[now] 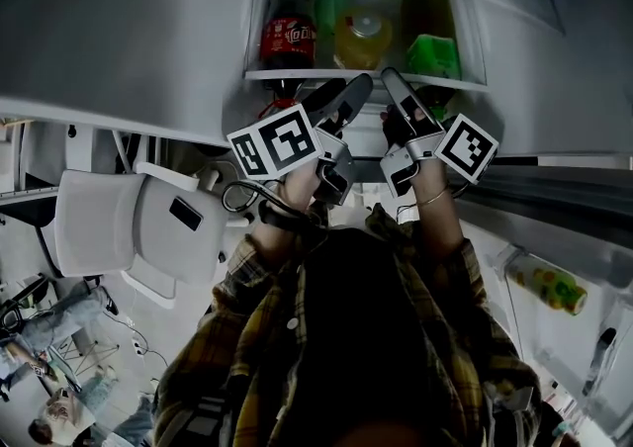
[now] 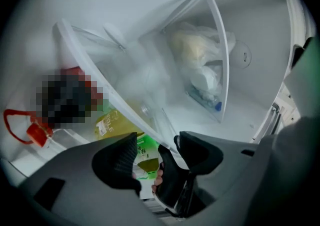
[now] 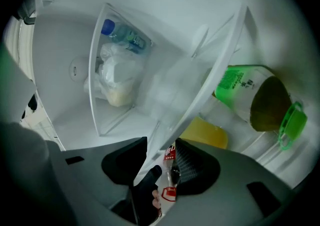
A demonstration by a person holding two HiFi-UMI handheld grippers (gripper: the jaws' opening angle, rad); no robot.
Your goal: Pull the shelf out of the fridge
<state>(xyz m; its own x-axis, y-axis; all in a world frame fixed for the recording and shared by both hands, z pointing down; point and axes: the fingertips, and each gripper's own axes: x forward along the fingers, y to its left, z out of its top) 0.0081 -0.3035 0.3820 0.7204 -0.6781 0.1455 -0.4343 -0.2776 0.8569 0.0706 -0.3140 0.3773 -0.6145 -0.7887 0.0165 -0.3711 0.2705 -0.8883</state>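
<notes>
The fridge shelf [image 1: 287, 74] is a clear pane with a white front rim. On it stand a cola bottle [image 1: 288, 38], a yellow juice bottle [image 1: 362, 40] and a green bottle [image 1: 432, 54]. Both grippers reach level to its front edge, side by side. In the left gripper view the rim [image 2: 107, 87] runs slantwise down between the open jaws of my left gripper [image 2: 157, 155], and the pads stand apart from it. My right gripper [image 3: 160, 162] is open too, and the rim [image 3: 215, 77] passes between its pads. In the head view the left gripper [image 1: 346, 94] and the right gripper [image 1: 396, 84] point into the fridge.
Above the shelf a clear compartment holds a bagged food item [image 3: 117, 77] and a small water bottle [image 3: 122, 32]. The open fridge door with a stocked bin [image 1: 544, 282] stands at the right. A white chair [image 1: 138, 223] is at the left.
</notes>
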